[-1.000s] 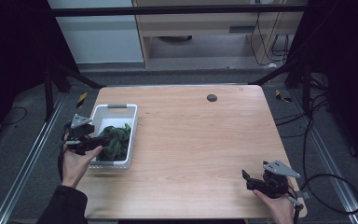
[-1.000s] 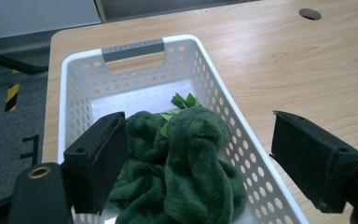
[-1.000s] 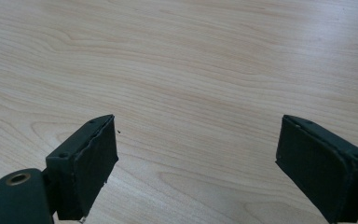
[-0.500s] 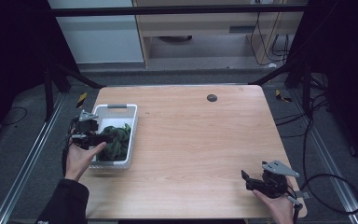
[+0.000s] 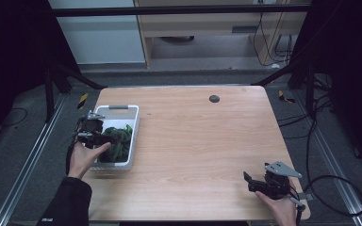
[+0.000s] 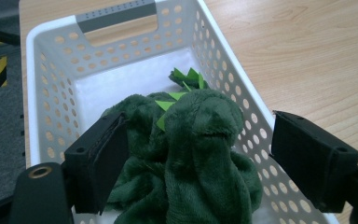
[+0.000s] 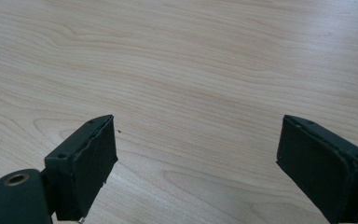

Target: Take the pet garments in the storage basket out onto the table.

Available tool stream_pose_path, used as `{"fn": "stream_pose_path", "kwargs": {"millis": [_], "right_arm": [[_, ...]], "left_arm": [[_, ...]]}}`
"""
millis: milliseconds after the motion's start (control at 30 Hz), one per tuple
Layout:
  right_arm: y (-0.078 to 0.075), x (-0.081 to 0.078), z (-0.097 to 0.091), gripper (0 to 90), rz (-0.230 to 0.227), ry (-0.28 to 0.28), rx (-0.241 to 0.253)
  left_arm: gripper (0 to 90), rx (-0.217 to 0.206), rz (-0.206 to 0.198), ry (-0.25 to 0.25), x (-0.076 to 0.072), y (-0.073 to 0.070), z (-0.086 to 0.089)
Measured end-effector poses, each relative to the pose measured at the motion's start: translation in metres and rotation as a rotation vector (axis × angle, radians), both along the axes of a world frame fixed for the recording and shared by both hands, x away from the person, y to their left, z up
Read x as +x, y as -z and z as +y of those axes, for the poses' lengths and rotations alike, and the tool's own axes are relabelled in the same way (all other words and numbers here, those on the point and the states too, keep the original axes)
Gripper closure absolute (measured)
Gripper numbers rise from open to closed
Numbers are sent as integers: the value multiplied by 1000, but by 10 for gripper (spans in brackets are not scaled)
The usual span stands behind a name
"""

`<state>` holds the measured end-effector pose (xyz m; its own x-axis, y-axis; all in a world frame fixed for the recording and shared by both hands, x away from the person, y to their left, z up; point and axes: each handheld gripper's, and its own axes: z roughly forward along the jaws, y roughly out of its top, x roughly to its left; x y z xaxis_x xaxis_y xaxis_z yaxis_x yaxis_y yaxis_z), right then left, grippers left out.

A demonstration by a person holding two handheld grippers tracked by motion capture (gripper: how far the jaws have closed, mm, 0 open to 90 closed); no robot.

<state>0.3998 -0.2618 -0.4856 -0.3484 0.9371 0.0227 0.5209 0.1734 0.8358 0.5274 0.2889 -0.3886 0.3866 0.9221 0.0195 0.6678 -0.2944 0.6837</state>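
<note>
The left gripper [image 6: 193, 163] hangs over the white basket [image 5: 131, 134] at the table's [image 5: 202, 155] left edge, jaws wide apart around the green plush toy [image 6: 191, 154] inside, gripping nothing; closing now might pinch only loose fur, so the soft toy could slip free; the right-hand jaw sits over the perforated wall and may catch it, dragging the light basket toward that near edge; the right gripper [image 7: 196, 163] rests near the front right corner, jaws wide and empty over bare wood; the broad middle of the table offers ample room, the basket's left side almost none
</note>
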Motion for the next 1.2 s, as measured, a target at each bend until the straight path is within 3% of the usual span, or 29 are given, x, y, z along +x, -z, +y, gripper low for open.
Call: {"fn": "stream_pose_path", "kwargs": {"millis": [600,867,1200], "right_arm": [[1,2,0,118,-1,-7,-5],[2,2,1,117,5,-13,-6],[2,3,2,114,11,-15,-9]], "left_arm": [[200,36,96,15,10,12,-4],[204,49,117,15,13,18,-4],[275,68,169,15,17,26,-5]]}}
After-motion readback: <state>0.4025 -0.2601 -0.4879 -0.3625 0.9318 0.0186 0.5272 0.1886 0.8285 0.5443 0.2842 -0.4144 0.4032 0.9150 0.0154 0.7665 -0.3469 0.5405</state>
